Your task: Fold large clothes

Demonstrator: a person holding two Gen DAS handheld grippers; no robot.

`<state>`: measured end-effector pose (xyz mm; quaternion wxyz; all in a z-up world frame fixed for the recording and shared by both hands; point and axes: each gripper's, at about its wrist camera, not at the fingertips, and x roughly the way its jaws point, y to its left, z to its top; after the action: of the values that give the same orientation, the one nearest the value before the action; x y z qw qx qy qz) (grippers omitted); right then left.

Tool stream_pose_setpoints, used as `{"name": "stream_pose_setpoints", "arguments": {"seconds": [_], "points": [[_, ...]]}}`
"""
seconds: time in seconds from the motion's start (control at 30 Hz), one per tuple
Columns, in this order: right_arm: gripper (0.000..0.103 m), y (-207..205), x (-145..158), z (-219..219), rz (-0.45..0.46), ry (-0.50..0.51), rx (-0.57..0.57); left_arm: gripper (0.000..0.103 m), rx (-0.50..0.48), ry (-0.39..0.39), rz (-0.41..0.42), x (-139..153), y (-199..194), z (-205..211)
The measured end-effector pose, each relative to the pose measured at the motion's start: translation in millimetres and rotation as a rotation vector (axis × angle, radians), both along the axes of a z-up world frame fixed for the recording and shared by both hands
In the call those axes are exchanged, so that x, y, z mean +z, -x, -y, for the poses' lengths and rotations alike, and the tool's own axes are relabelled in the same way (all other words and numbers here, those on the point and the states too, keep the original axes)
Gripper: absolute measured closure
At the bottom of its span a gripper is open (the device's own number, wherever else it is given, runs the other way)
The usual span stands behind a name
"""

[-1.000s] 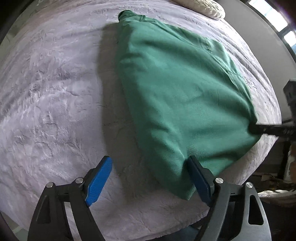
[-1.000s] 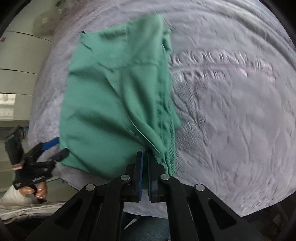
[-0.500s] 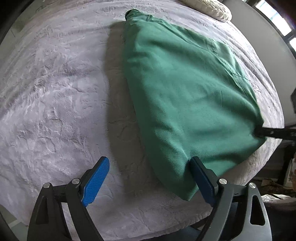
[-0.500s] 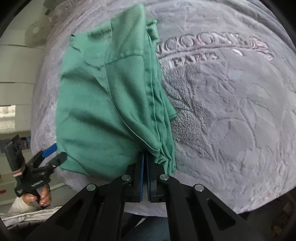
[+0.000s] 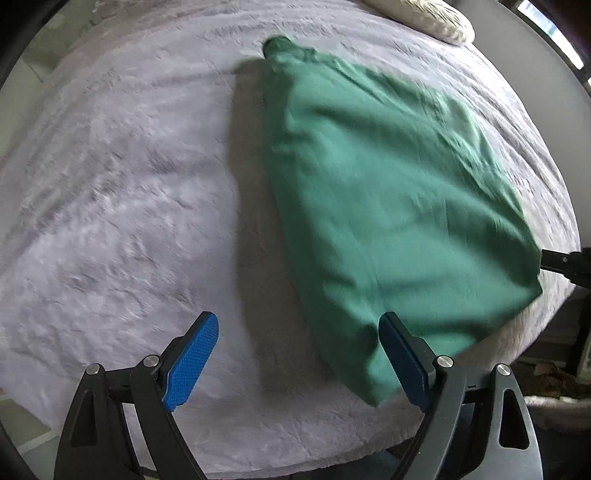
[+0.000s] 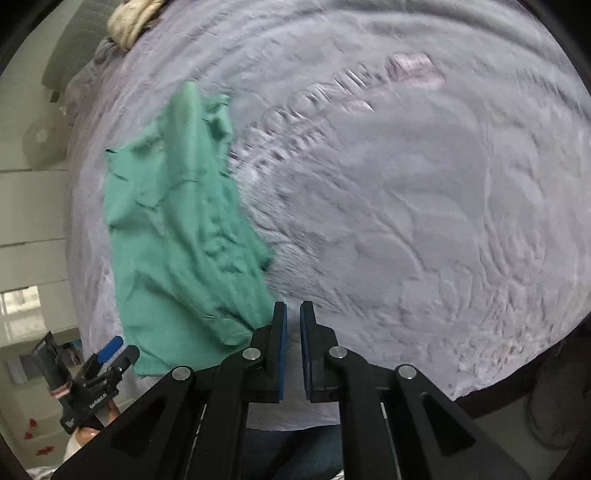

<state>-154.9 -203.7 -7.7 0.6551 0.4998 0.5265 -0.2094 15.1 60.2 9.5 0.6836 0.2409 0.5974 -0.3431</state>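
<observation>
The big pale lilac fuzzy blanket (image 5: 110,206) covers the bed and fills most of both views. In the left wrist view, the left gripper (image 5: 297,360) sits at the bottom with its 2 blue-padded fingers (image 5: 192,362) far apart. Nothing is between them but blanket. Its right pad just meets the near edge of the large green cloth garment (image 5: 388,206).

That garment lies folded and flat on the blanket, to the right of the middle. It is narrow at the far end and wide at the near end. A cream knitted pillow (image 5: 424,16) sits at the far edge of the bed, beyond it. At the right edge, a black finger of the right gripper (image 5: 561,260) pokes in beside the garment's corner.

In the right wrist view, the garment (image 6: 184,236) lies on the left, with some wrinkles. The right gripper (image 6: 291,321) is at the bottom middle. Its 2 pads are opening, with a thin gap between them and no cloth in it. The garment's edge lies just to the left of them. Raised letters (image 6: 325,110) show in the blanket on the right.
</observation>
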Motion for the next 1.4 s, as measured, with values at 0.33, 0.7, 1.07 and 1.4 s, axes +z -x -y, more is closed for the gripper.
{"name": "stream_pose_setpoints", "arguments": {"seconds": [0.33, 0.7, 1.07, 1.4], "points": [[0.025, -78, 62, -21, -0.008, 0.187, 0.18, 0.0, 0.072, -0.009, 0.09, 40, -13, 23], [0.0, -106, 84, -40, -0.118, 0.383, 0.244, 0.0, 0.125, -0.016, 0.138, 60, -16, 32], [0.0, -113, 90, -40, -0.135, 0.394, 0.236, 0.0, 0.126, -0.017, 0.165, 68, -16, 40], [0.0, -114, 90, -41, -0.148, 0.397, 0.235, 0.0, 0.128, -0.017, 0.175, 71, -12, 42]]}}
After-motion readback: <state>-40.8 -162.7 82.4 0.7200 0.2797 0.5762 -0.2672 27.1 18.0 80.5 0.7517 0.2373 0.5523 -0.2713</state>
